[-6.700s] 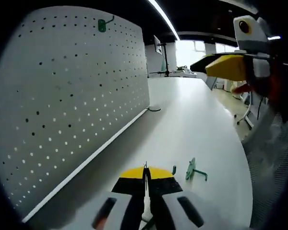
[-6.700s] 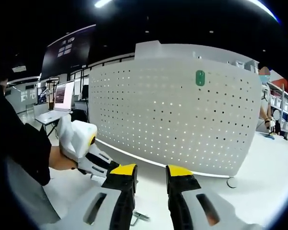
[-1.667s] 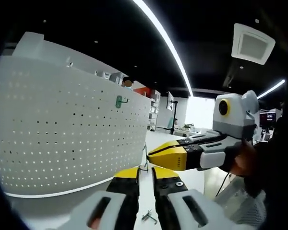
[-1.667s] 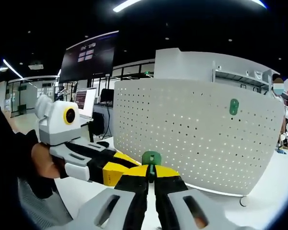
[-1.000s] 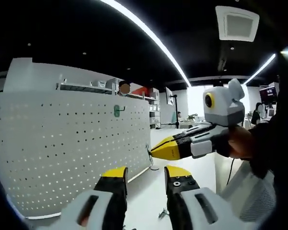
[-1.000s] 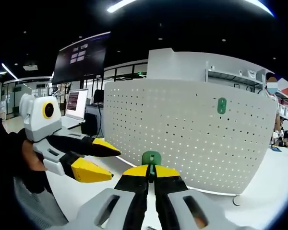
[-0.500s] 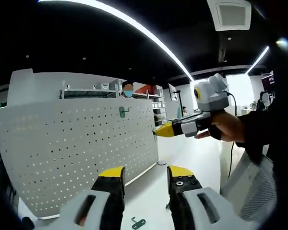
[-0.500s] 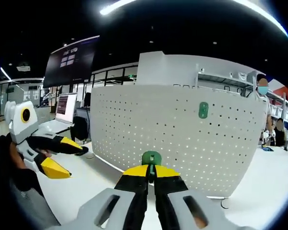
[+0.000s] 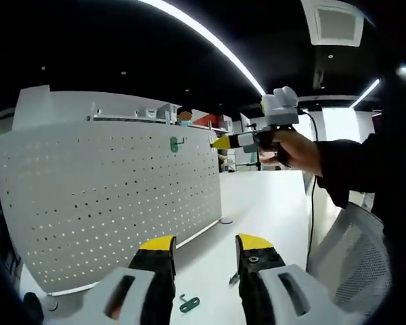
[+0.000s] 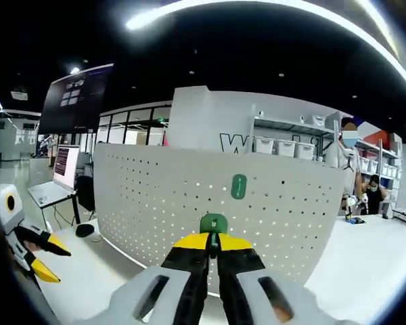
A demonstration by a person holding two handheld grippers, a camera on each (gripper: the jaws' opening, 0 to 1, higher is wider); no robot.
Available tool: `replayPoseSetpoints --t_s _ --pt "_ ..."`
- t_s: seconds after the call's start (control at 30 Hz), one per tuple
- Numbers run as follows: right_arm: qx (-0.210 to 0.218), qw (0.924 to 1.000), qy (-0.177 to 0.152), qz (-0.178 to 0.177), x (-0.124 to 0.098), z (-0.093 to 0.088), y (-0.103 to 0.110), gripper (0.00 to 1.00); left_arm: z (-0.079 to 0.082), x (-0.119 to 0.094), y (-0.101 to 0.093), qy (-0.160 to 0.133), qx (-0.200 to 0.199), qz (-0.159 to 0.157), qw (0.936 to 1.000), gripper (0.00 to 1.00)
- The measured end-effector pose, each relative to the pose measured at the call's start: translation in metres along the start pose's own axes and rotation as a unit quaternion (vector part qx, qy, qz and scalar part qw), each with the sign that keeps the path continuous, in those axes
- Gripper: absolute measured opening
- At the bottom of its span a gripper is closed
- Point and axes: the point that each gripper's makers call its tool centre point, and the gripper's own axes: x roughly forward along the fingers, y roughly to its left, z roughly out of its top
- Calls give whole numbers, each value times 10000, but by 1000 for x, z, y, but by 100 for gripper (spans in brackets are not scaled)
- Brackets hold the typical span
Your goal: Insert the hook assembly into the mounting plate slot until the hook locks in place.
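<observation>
**Green hook held up before the perforated panel**

The right tool [image 10: 213,249] had its yellow-tipped jaws pressed together on a small green plastic hook [image 10: 213,223], whose rounded top stood just above the jaw tips. Ahead of it stood the white perforated mounting panel [image 10: 189,203], upright on the white worktop [image 10: 365,257], with a second green hook [image 10: 238,186] already seated in its upper part. In the left gripper view the same tool [image 9: 216,143] appeared raised in a person's hand [image 9: 298,150], its yellow tip near the seated hook [image 9: 174,143] on the panel [image 9: 108,196], though whether it touched the panel could not be told.

The left tool [image 9: 204,247] stood with its jaws wide apart and nothing between them, low over the worktop [image 9: 271,203]. On the worktop just beyond its jaws lay a loose green hook [image 9: 187,304] and a small metal piece [image 9: 233,278]. In the right gripper view the left tool [image 10: 49,261] showed at the far left, jaws spread.
</observation>
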Motion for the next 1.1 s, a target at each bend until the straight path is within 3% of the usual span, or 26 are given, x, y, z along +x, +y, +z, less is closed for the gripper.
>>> replayPoseSetpoints --t_s 0.67,1.1 --pt "10 9983 -314 -484 38 29 -49 0 -5 1 2 70 23 -17 10000 37" --pt "27 9974 -327 -636 62 29 -66 0 -7 0 8 90 8 73 9999 37"
